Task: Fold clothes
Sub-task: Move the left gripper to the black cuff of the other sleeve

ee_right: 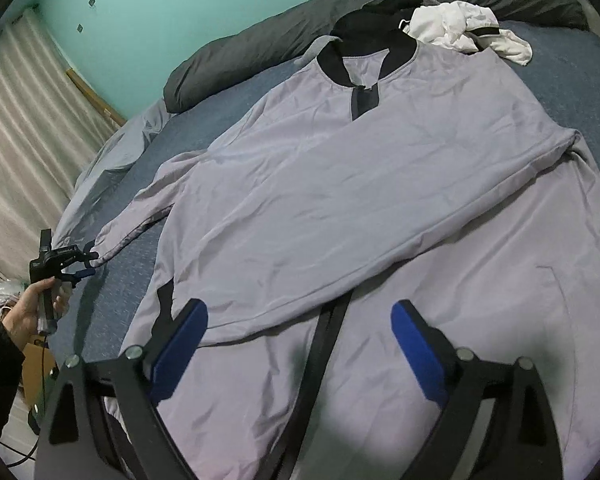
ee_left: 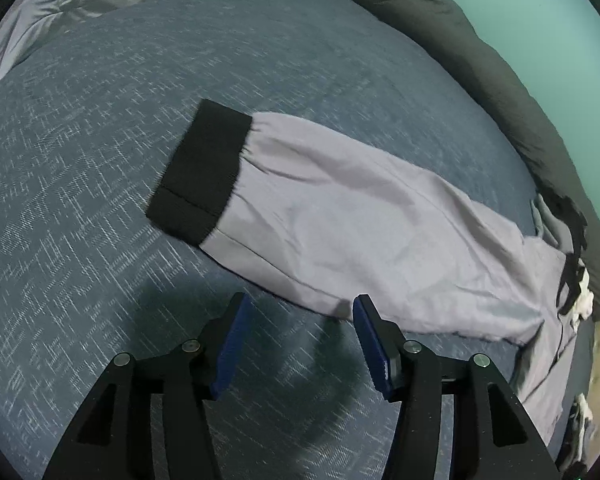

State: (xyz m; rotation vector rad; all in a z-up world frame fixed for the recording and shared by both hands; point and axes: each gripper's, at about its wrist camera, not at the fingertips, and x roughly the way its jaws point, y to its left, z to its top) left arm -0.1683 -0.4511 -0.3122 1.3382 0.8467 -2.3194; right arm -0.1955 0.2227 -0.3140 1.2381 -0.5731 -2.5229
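A grey jacket (ee_right: 340, 200) lies flat on the blue bedspread (ee_left: 100, 160). The left gripper (ee_left: 298, 316), fingers spread, hovers beside its black-cuffed sleeve (ee_left: 340, 224); the right gripper (ee_right: 300, 312), spread, hovers above its zipper (ee_right: 324, 344).

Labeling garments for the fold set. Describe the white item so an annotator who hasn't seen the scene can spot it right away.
Start from the blue bedspread and follow the spread-out grey jacket up to its black collar. Just beside that collar, in front of the dark rolled duvet, lies a crumpled white garment. It is the only white cloth on the bed, bunched up rather than laid flat.
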